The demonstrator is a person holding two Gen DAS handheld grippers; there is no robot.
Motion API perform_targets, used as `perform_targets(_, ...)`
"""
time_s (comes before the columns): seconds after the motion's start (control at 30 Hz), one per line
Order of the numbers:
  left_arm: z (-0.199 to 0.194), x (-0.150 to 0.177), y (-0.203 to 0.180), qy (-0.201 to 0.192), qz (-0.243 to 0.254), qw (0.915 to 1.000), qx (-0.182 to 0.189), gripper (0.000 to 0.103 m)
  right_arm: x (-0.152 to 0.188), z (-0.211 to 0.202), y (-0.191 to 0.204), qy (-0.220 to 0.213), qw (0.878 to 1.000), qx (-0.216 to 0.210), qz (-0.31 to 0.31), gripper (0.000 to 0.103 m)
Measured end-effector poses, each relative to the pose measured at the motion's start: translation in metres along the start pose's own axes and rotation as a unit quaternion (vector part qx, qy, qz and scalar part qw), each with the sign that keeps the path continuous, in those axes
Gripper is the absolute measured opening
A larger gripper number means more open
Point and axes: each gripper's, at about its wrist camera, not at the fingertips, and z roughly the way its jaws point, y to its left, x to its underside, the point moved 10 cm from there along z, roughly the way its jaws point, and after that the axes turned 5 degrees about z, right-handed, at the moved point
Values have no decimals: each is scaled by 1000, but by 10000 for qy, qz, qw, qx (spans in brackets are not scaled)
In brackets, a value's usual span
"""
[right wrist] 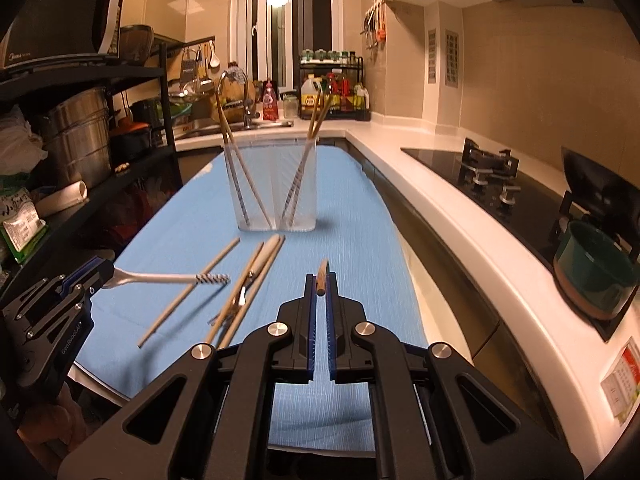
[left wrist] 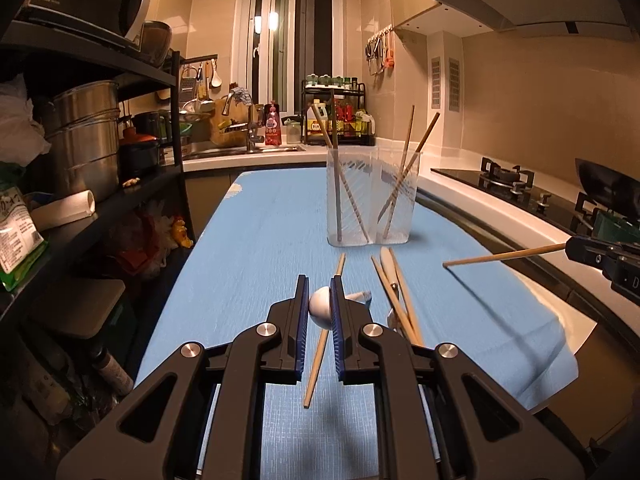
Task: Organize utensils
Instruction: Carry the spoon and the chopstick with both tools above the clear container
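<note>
Four chopsticks were already stood in the holder (right wrist: 275, 188). Spoon (right wrist: 160, 278) was pinched by left gripper (left wrist: 319, 308), chopstick (left wrist: 504, 257) by right gripper (right wrist: 320, 286). Loose pile (right wrist: 244, 292) in front of holder was left.

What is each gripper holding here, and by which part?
The left gripper clamps a white spoon by its rounded bowl end, patterned handle pointing away. The right gripper pinches a wooden chopstick at one end.

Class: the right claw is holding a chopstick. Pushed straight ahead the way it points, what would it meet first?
Probably the clear utensil holder, slightly left of the right claw's line; only bare blue cloth lies between. Depth is uncertain.
</note>
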Motion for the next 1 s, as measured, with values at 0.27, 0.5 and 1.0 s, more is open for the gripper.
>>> perform_targets(0.27, -7, -36, 8, -200, -27, 9998, 35, 11, -48, -16, 1, -372, 9993, -37, -8, 5)
perform_targets(0.5, -2, -69, 14, -196, -4, 9997, 162, 11, -81, -17, 2, -522, 9985, -148, 84, 5)
perform_targets(1.0, 26, -129, 17, 926, 107, 9932, 694, 11, -114, -2, 20, -527, 9978, -398, -55, 4)
